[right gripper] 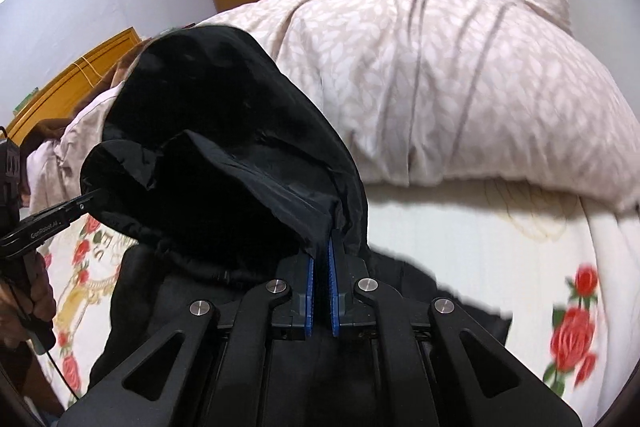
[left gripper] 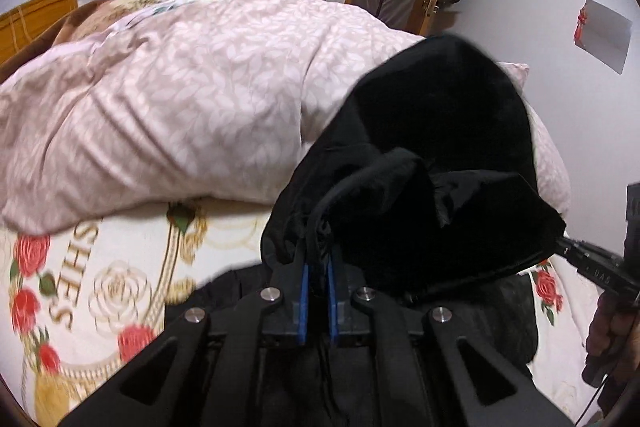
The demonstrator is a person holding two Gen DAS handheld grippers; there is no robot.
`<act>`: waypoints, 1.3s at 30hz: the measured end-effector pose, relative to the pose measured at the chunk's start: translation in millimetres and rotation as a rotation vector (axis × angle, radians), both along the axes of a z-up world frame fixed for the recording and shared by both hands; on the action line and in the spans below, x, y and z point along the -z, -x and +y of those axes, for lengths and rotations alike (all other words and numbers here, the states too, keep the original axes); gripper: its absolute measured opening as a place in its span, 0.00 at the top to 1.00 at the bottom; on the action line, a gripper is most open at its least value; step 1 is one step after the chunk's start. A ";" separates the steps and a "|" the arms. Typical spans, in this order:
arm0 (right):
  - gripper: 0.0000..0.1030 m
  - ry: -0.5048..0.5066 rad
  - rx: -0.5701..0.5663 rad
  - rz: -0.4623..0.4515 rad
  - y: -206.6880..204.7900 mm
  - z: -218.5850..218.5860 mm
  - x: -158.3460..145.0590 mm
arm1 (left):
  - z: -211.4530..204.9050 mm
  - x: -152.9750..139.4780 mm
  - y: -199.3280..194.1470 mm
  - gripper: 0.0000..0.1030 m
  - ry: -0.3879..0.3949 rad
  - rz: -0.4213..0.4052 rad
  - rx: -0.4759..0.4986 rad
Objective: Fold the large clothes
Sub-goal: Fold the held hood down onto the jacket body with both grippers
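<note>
Looming behind, the bunched duvet crowds your black hooded garment; your left gripper and right gripper each pinch its hood edge.

right claw clamps black hooded garment | left claw grips its opposite edge | quilt behind

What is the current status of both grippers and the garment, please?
Left gripper shut on black hooded garment. Right gripper shut on it too. Hood held up between them over floral sheet. Pink duvet bunched close behind.
</note>
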State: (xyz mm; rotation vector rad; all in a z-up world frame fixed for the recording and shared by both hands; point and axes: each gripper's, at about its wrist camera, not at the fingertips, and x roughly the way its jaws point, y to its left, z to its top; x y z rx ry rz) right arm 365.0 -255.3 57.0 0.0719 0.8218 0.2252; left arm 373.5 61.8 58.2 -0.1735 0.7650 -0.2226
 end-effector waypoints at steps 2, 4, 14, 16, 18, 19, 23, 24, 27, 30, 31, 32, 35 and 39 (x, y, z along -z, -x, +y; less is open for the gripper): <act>0.95 -0.020 0.009 0.026 18.2 -3.8 9.7 | 1.1 5.2 18.7 0.92 0.001 0.011 -0.006; 0.95 -0.032 0.016 0.052 31.6 -7.2 19.8 | 4.6 13.9 35.0 0.92 0.010 0.034 -0.012; 0.94 -0.068 0.049 0.188 73.0 -11.2 79.0 | 26.6 86.4 89.0 0.91 0.025 0.195 -0.103; 0.94 -0.070 0.051 0.212 76.0 -10.8 89.8 | 28.3 99.0 92.0 0.87 0.034 0.224 -0.123; 0.91 -0.074 0.056 0.223 81.1 -11.2 94.5 | 28.4 104.7 95.2 0.86 0.041 0.239 -0.133; 0.89 -0.077 0.058 0.228 82.8 -12.1 95.5 | 27.8 105.5 97.8 0.85 0.046 0.239 -0.131; 0.80 -0.107 0.084 0.252 93.0 -20.7 95.8 | 30.8 105.7 110.2 0.79 0.043 0.259 -0.142; 0.78 -0.125 0.094 0.255 95.6 -23.8 95.3 | 34.0 105.5 114.7 0.74 0.054 0.261 -0.149; 0.65 -0.208 0.118 0.255 103.0 -32.4 88.9 | 42.4 99.3 126.6 0.71 0.066 0.250 -0.183; 0.65 -0.286 0.113 0.234 102.2 -28.5 75.2 | 47.5 81.2 135.9 0.71 0.081 0.207 -0.224; 0.65 -0.303 0.101 0.224 99.0 -23.3 69.9 | 45.8 72.2 136.1 0.70 0.101 0.183 -0.219; 0.65 -0.310 0.089 0.215 94.9 -17.0 65.8 | 41.5 63.9 134.5 0.69 0.115 0.160 -0.204; 0.65 -0.293 0.052 0.188 81.2 3.7 61.3 | 16.6 49.7 122.2 0.63 0.111 0.111 -0.115; 0.65 -0.230 0.042 0.232 62.3 22.6 91.4 | -10.5 83.7 100.2 0.63 0.068 0.172 -0.044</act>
